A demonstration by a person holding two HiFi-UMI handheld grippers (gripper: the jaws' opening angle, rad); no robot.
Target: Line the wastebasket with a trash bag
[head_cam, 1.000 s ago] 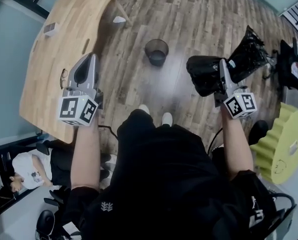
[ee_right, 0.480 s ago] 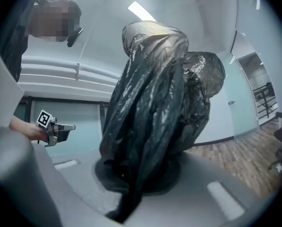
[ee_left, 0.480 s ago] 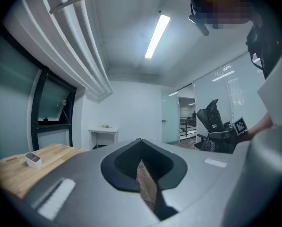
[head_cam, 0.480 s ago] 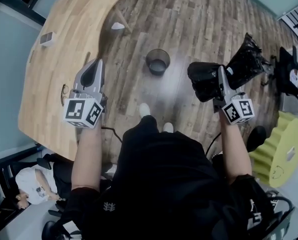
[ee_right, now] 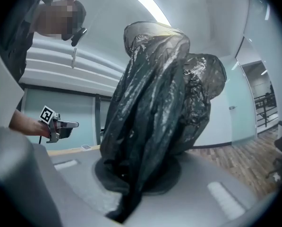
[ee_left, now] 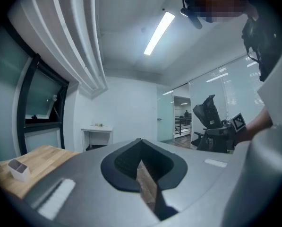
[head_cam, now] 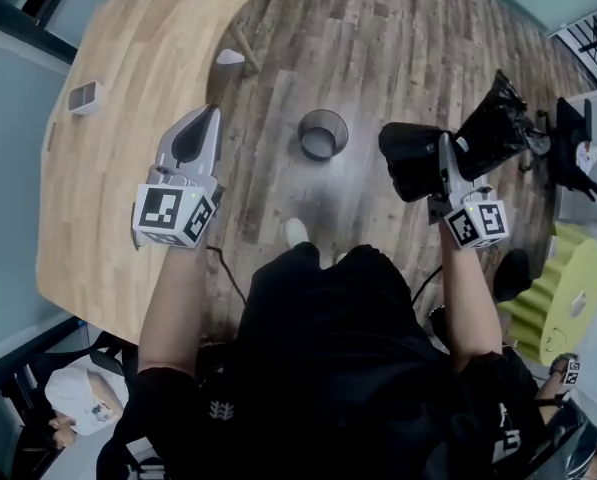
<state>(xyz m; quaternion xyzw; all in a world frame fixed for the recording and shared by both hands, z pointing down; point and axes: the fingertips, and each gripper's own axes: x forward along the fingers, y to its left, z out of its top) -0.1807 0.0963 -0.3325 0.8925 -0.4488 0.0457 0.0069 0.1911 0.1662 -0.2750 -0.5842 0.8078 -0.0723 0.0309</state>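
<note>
A small dark mesh wastebasket (head_cam: 322,133) stands on the wooden floor ahead of me, empty as far as I can see. My right gripper (head_cam: 440,148) is shut on a crumpled black trash bag (head_cam: 478,133), which bunches on both sides of the jaws to the right of the basket. In the right gripper view the bag (ee_right: 155,103) rises out of the closed jaws and fills the middle. My left gripper (head_cam: 200,128) is shut with nothing in it, held left of the basket beside the table; its closed jaws (ee_left: 145,174) point level into the room.
A light wooden table (head_cam: 118,78) runs along the left with a small white box (head_cam: 82,96) on it. A black office chair (head_cam: 578,138) and a yellow-green corrugated seat (head_cam: 563,288) stand at the right. My white shoe (head_cam: 296,232) is just short of the basket.
The view has moved forward along the floor: the table and basket have shifted in the frame and one shoe has stepped. Both grippers keep their pose, the bag still held.
</note>
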